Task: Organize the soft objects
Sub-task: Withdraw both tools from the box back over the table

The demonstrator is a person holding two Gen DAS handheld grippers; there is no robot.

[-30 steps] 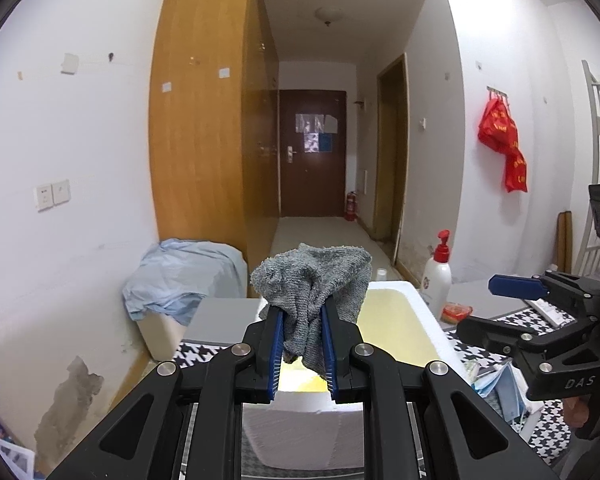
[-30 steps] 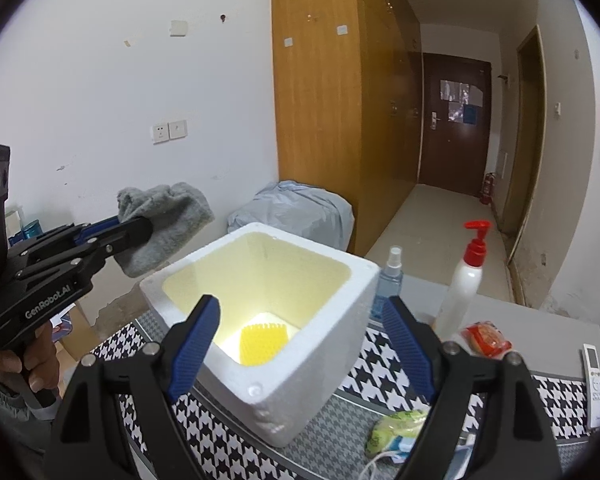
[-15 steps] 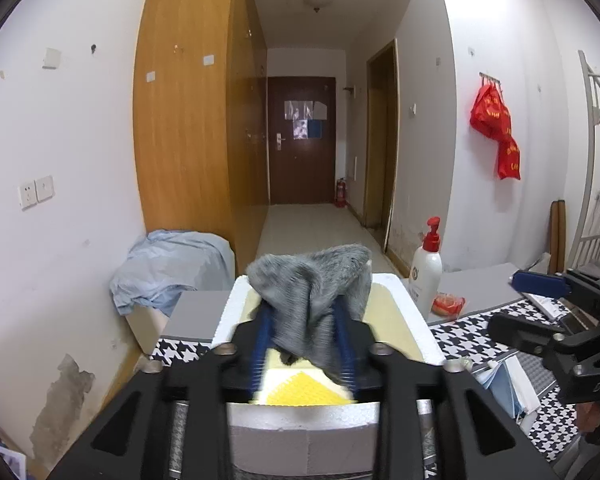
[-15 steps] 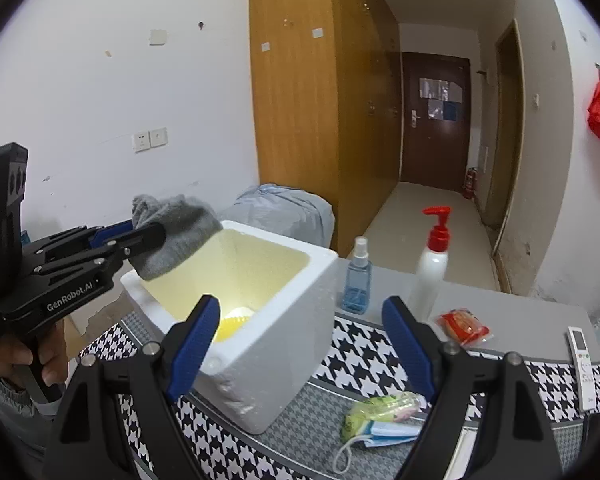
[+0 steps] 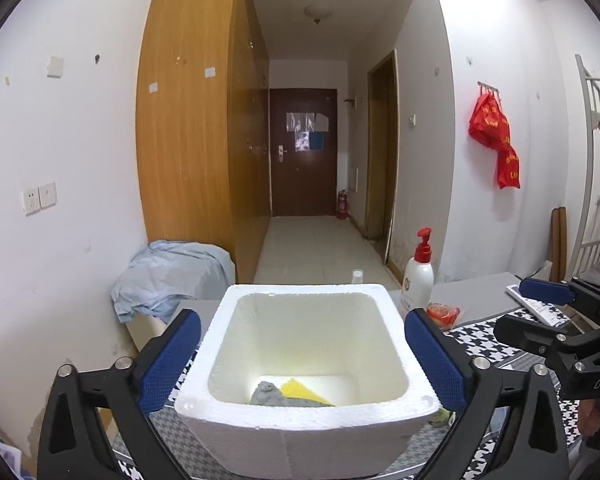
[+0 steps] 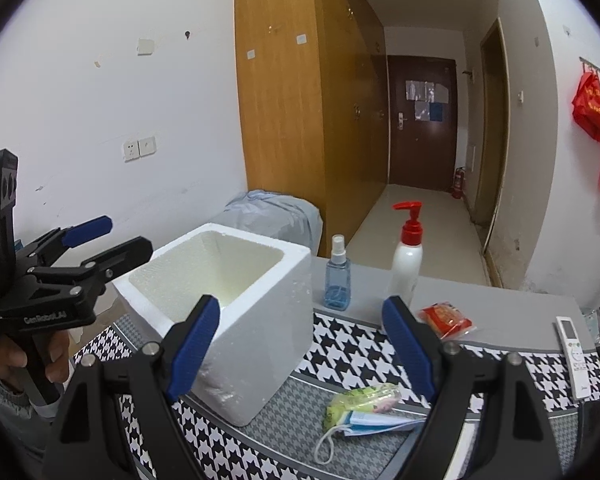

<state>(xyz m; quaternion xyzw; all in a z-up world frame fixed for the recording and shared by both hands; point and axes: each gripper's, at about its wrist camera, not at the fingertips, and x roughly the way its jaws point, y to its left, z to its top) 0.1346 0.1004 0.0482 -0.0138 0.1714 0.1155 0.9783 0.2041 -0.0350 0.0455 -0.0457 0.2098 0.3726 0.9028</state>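
Left wrist view: the left claw (image 5: 302, 350) is spreading wide above the white foam box (image 5: 300, 416), nothing between its jaws; the grey cloth (image 5: 270, 394) lies on the box floor beside a yellow piece (image 5: 300, 392).

Right wrist view: the right claw (image 6: 300, 354) is opening too, empty, over the houndstooth tabletop (image 6: 352, 356), with a face mask (image 6: 364, 424) and green packet (image 6: 360, 398) near it.

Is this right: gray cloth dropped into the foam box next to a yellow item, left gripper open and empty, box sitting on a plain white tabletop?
Not quite. The foam box sits on a black-and-white houndstooth mat, as the right wrist view shows. The rest holds: the gray cloth lies in the box beside the yellow item, and the left gripper, jaws opening, holds nothing.
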